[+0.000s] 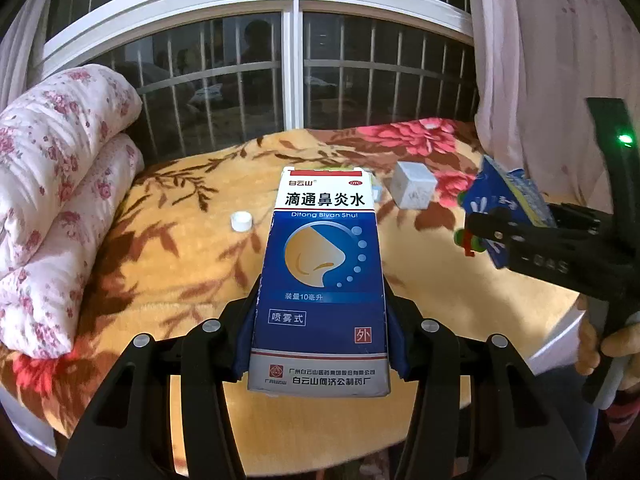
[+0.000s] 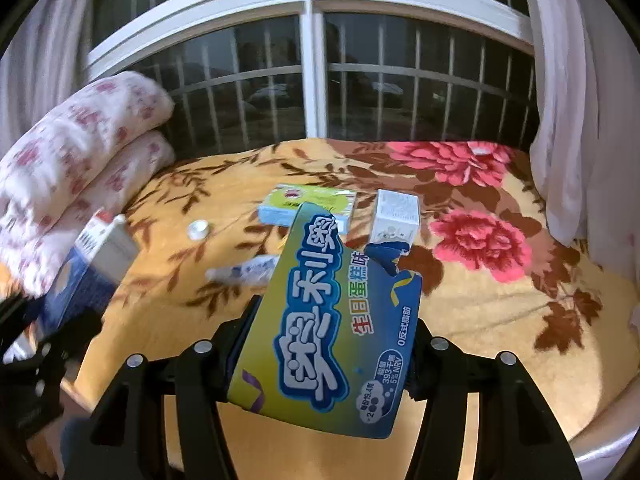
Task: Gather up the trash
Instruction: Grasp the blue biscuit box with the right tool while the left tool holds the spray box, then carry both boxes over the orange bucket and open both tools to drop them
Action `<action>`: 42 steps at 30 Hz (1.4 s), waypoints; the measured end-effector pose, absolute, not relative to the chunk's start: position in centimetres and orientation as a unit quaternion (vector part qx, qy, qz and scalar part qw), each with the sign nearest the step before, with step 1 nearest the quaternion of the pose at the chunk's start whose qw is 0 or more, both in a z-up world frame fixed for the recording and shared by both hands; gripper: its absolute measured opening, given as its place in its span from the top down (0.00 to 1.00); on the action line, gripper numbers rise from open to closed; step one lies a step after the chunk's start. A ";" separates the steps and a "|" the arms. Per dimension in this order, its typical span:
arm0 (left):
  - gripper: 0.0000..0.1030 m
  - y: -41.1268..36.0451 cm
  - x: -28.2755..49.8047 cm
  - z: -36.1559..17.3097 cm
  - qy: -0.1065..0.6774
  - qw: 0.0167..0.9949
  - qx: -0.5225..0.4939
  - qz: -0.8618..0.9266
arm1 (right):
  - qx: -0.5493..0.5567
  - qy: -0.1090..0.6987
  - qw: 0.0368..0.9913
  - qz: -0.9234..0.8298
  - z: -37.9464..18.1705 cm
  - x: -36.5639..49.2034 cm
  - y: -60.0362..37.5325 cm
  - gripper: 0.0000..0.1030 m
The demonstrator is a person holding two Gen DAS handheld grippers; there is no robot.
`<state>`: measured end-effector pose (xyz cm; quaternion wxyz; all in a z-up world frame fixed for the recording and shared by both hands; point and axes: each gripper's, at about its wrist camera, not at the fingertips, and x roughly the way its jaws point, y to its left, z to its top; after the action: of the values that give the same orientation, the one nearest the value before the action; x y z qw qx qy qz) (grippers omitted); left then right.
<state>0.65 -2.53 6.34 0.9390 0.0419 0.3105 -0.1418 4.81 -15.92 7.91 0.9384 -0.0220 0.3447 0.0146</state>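
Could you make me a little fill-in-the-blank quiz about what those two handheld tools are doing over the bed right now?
1. The left tool grips a blue and ____ medicine box.
2. The right tool grips a torn snack ____.
3. A small white bottle cap lies loose on the flowered ____.
4. A folded floral quilt is stacked beside the barred ____.

Missing words: white; wrapper; blanket; window
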 end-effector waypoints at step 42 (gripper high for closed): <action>0.51 -3.5 -12.2 -8.6 0.526 0.805 0.093 -0.257 | -0.097 0.436 0.854 0.266 -0.8 -13.5 -10.5 0.44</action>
<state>-12.19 -3.46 -8.59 0.8053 0.0933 0.5261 -0.2570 -13.46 -10.50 -0.79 0.8541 -0.0968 0.4361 0.2664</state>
